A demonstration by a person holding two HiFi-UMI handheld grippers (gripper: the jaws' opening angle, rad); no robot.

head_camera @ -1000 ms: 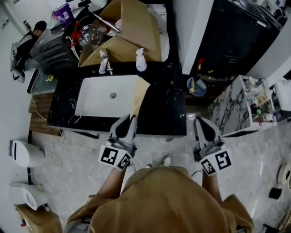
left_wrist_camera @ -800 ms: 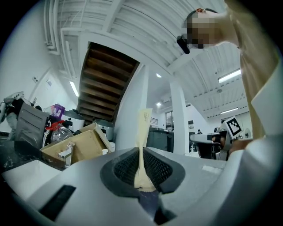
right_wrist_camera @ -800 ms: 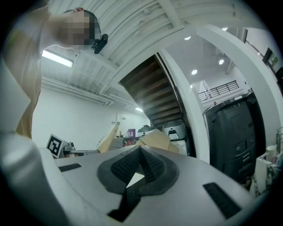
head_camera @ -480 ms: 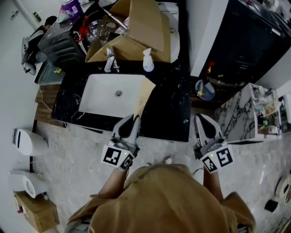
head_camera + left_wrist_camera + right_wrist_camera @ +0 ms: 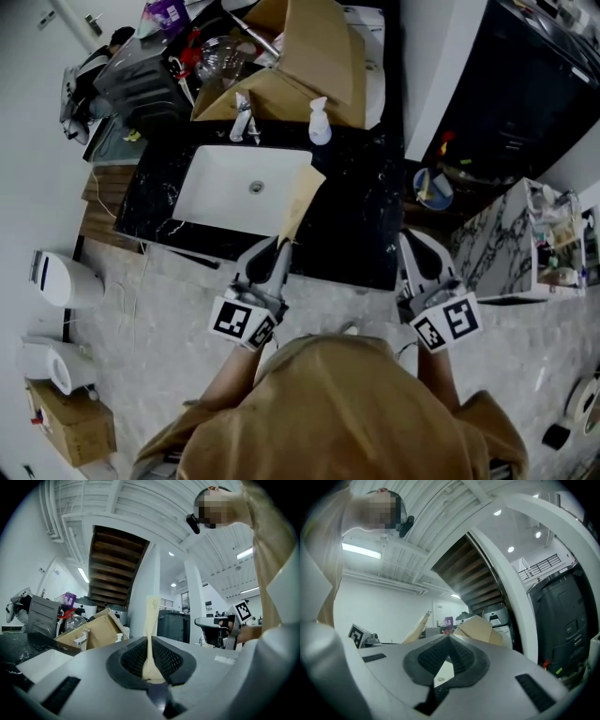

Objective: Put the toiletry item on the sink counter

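Jaws of left gripper (image 5: 278, 244) pinch a tan packet (image 5: 301, 195); right gripper (image 5: 412, 238) jaws closed, empty.

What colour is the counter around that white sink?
The counter is black with thin white veining, like marble. The head view shows it best.

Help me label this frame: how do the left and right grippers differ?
The left gripper is shut on a flat beige packet that sticks out past its jaws; the right gripper is shut on nothing. The left gripper's packet reaches over the black counter beside the sink; the right gripper sits off the counter's right front corner. Both point forward and carry a marker cube.
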